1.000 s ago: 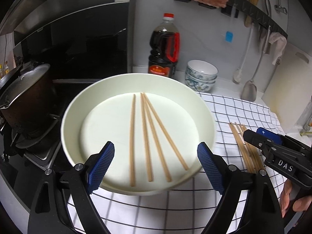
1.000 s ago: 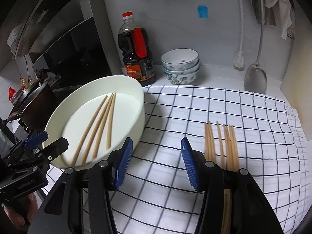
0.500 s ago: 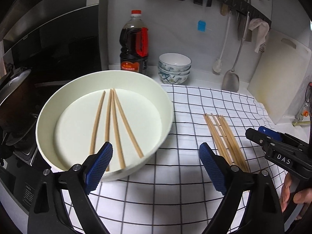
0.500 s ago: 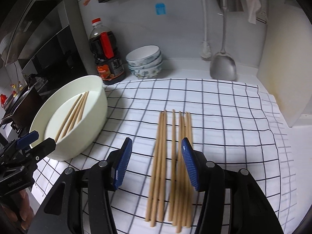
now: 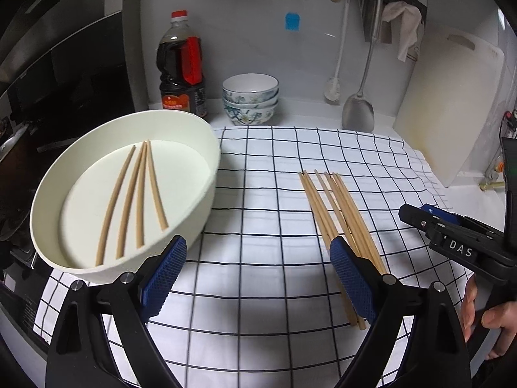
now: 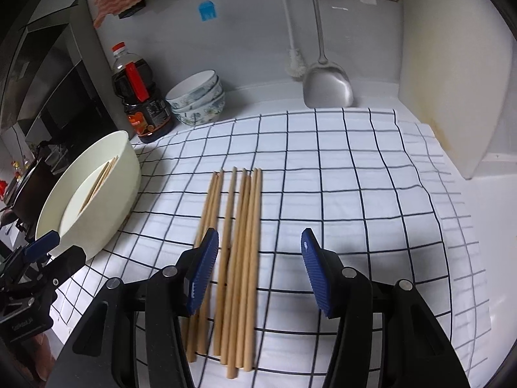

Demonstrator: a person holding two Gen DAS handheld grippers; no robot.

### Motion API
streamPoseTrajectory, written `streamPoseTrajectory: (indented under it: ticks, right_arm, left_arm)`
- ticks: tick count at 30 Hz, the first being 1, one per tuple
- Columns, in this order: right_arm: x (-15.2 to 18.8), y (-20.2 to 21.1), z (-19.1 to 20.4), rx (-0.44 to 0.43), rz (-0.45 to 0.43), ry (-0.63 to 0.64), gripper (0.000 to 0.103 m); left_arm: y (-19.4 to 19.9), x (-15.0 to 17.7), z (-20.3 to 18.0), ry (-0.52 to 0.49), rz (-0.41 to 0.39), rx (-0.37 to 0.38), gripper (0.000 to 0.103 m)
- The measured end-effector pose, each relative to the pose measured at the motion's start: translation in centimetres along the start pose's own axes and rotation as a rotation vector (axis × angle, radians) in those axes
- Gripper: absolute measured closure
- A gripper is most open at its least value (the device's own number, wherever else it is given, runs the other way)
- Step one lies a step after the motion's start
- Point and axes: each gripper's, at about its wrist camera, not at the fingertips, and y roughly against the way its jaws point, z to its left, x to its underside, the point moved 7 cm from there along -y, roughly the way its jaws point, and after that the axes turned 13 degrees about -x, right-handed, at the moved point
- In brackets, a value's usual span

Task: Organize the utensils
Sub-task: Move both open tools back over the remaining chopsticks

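Note:
Several wooden chopsticks lie side by side on the checked cloth; they also show in the left wrist view. Several more chopsticks lie in the cream basin, seen at the left in the right wrist view. My right gripper is open and empty, low over the near ends of the loose chopsticks. My left gripper is open and empty, over the cloth between basin and chopsticks. The right gripper shows at the right edge of the left wrist view.
A soy sauce bottle and stacked bowls stand at the back wall. A metal spatula and brush hang there. A white cutting board leans at the right. A stove with a pot lies left of the basin.
Both grippers have swung right, away from the basin. The right gripper now sits over the loose chopsticks and has opened wider. The left gripper stays open.

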Motion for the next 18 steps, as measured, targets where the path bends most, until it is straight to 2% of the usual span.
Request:
streamPoseTrajectory:
  ticks: [12,18]
  right_arm:
    - [2.1,-3.0,-1.8,-0.018,0.109,0.015,0.052]
    - [2.7,-4.1,-1.6,-0.001,0.141,0.055,0.052]
  left_arm:
    - [-2.9,2.2,-3.7,-0.026,0.058,-0.016,0.014]
    - [-3.9,2.8,-4.2,-0.036,0.070,-0.025,0.014]
